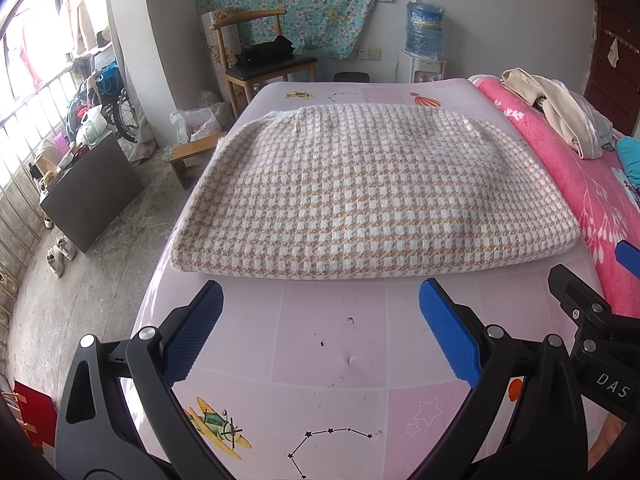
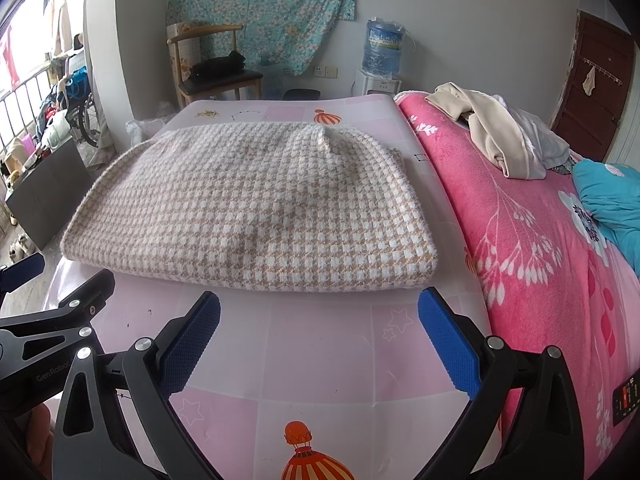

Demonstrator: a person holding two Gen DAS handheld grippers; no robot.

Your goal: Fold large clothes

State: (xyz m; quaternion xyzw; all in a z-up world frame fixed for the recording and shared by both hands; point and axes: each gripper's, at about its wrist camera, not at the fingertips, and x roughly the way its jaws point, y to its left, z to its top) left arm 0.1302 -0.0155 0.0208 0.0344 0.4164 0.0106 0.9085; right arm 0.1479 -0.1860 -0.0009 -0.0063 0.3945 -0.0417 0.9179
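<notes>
A beige-and-white checked knit garment (image 1: pixel 352 196) (image 2: pixel 256 208) lies folded into a thick rectangle on the pink patterned table cover (image 1: pixel 332 340) (image 2: pixel 320 344). My left gripper (image 1: pixel 320 292) is open, its blue pads just short of the garment's near edge, with nothing between them. My right gripper (image 2: pixel 318 304) is open too, close to the garment's near right corner, and holds nothing. Each wrist view shows the other gripper at its side: the right gripper (image 1: pixel 592 280) and the left gripper (image 2: pixel 68 280).
A pink flowered blanket (image 2: pixel 520 216) covers the bed on the right, with a heap of beige and white clothes (image 2: pixel 496 132) and a teal cloth (image 2: pixel 612 200) on it. A wooden chair (image 1: pixel 260 60), water dispenser (image 1: pixel 424 32), dark box (image 1: pixel 88 184) and shoes stand beyond and left.
</notes>
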